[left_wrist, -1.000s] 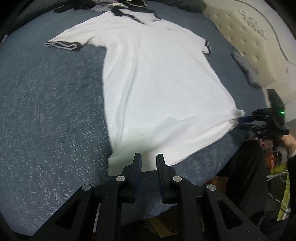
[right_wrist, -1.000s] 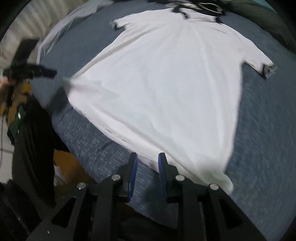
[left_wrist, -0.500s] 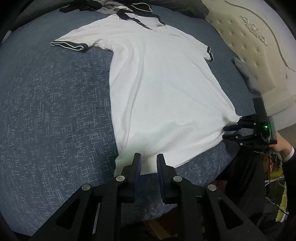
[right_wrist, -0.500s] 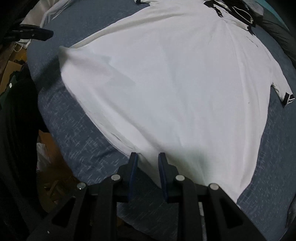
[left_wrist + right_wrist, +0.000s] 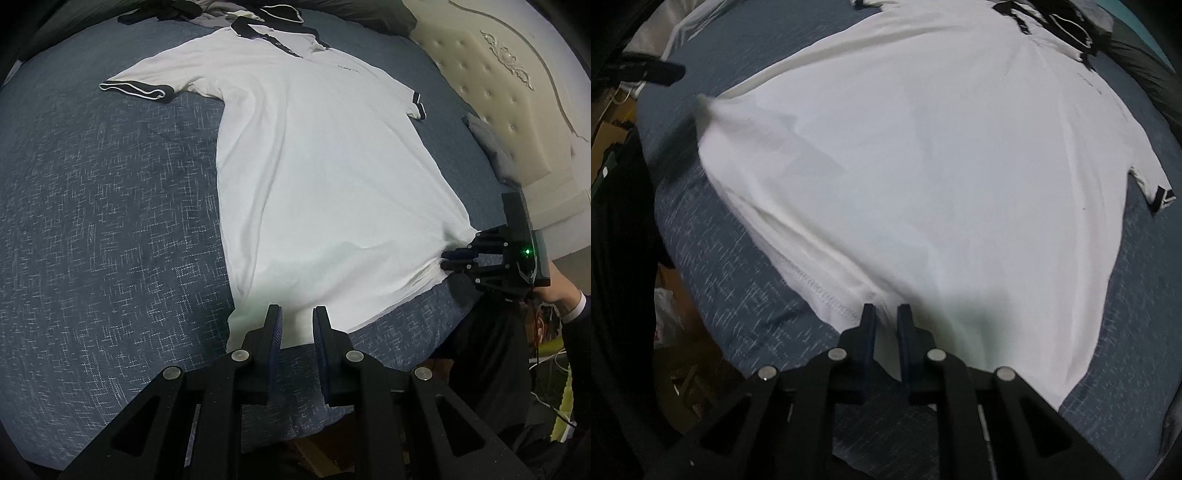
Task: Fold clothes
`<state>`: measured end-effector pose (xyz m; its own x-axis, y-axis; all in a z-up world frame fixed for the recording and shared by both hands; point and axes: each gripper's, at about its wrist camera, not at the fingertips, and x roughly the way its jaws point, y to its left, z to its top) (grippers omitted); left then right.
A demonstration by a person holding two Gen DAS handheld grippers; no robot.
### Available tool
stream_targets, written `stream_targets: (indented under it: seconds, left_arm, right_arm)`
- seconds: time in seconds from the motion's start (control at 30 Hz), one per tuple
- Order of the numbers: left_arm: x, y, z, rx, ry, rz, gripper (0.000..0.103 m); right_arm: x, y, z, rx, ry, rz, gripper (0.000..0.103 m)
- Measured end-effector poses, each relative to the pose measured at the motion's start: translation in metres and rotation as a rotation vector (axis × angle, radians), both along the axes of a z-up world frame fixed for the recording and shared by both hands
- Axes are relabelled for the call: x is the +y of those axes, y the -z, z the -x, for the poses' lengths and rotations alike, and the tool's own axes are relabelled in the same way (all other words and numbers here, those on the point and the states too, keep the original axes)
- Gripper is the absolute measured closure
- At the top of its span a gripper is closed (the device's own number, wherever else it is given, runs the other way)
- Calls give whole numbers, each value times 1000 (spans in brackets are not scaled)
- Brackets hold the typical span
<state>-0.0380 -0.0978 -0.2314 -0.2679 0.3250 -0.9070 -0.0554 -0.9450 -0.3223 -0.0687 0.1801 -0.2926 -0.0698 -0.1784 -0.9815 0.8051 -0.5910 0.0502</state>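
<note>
A white polo shirt with black collar and sleeve trim lies spread face up on the blue-grey bed. My left gripper points down at the near hem by the left corner, and fabric sits between its narrow jaws. In the right wrist view that corner stands peaked beside the left gripper. My right gripper is at the other hem corner of the shirt, its jaws closing on a raised pinch of hem. In the left wrist view, creases run toward the right gripper.
A cream tufted headboard runs along the bed's right side, with a grey pillow against it. Dark clothes are heaped beyond the collar. A person's hand holds the right gripper past the bed edge, above cables on the floor.
The shirt has stopped moving and lies flatter. The right gripper sank toward the hem corner and its jaws narrowed on the fabric. The left gripper stayed at its corner.
</note>
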Motion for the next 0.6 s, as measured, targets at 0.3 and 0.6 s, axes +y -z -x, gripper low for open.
stream_targets:
  seconds: [0.3,0.6]
  left_arm:
    - [-2,-3,-1,3,-1,1,85]
    - [-3,-3,-2,2,-5,0,85]
  right_arm:
    - [6,-2,6,-31,14,29,99]
    - [6,-3,6,-42,-13,37,101]
